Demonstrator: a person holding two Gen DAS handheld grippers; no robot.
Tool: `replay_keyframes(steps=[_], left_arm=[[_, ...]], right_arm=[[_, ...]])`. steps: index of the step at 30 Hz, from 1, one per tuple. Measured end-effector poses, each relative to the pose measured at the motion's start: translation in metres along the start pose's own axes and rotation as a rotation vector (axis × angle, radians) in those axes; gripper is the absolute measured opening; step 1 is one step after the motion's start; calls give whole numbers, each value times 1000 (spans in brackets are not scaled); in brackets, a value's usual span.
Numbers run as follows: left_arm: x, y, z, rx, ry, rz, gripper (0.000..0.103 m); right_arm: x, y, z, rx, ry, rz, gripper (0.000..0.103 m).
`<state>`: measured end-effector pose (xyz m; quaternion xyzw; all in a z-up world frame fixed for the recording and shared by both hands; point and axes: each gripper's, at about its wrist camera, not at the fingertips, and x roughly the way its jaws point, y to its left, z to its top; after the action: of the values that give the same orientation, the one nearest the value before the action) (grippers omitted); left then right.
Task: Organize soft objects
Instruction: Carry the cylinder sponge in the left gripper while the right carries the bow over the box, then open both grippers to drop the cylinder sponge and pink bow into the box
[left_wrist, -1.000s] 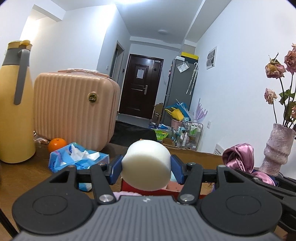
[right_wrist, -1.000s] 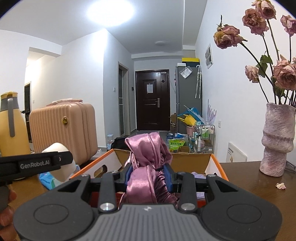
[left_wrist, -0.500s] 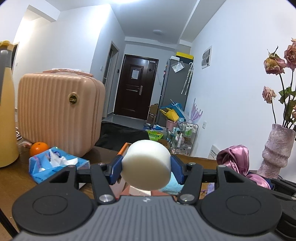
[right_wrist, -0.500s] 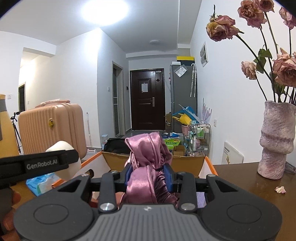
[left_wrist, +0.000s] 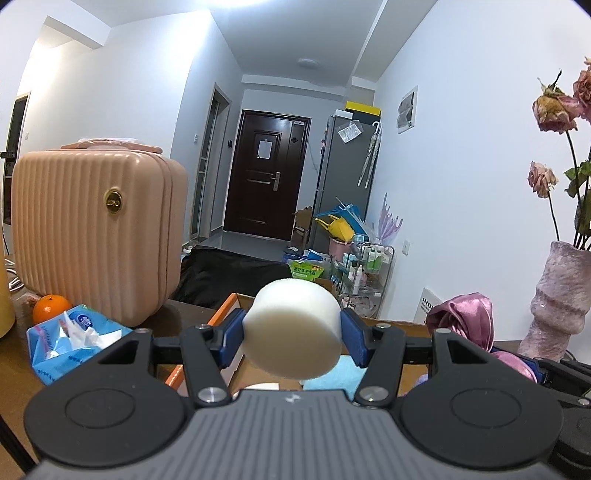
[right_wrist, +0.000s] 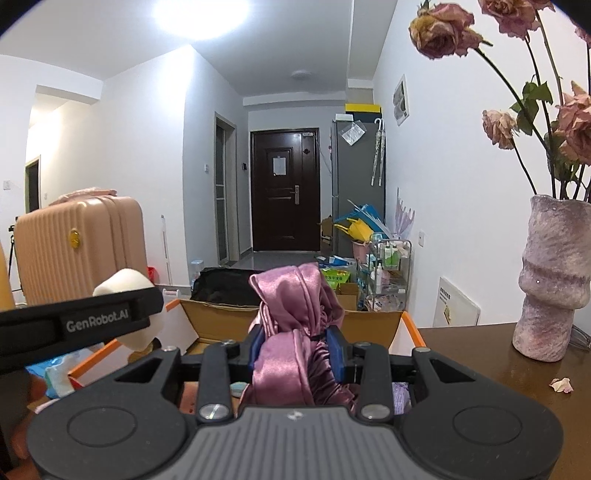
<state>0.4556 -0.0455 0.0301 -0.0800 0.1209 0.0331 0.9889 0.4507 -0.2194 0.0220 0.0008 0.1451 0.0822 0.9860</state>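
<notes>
The left gripper (left_wrist: 291, 338) is clamped on a white foam cylinder (left_wrist: 293, 328), blue pads pressing its two flat ends, so its long axis runs level from 9 to 3 o'clock, held above the near edge of the cardboard box (right_wrist: 373, 321). The right gripper (right_wrist: 297, 349) is clamped on a bunched purple satin cloth (right_wrist: 295, 332), which stands upright toward 12 o'clock, over the same box. Inside the box lie a light blue soft piece (left_wrist: 340, 376) and a lilac one (right_wrist: 400, 393); the rest is hidden. A tissue pack (left_wrist: 70, 343) lies at 9 o'clock of the box.
</notes>
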Motion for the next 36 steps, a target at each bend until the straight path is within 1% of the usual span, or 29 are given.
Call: replay_keyframes(steps=[9, 20, 25, 30, 34, 36], left_arm=[[23, -7, -3, 37, 1, 25, 57], [48, -6, -7, 57, 36, 59, 57], [57, -3, -11, 62, 61, 64, 57], [58, -2, -13, 73, 66, 63, 57], [57, 1, -13, 58, 67, 62, 59], [56, 3, -13, 46, 69, 68, 62]], right_arm=[[23, -1, 0, 3, 62, -40, 35], [45, -3, -7, 25, 143, -77, 35], [49, -3, -9, 20, 152, -79, 35], [49, -2, -10, 16, 151, -78, 35], [49, -3, -8, 16, 150, -72, 39], [49, -2, -9, 10, 151, -68, 43]])
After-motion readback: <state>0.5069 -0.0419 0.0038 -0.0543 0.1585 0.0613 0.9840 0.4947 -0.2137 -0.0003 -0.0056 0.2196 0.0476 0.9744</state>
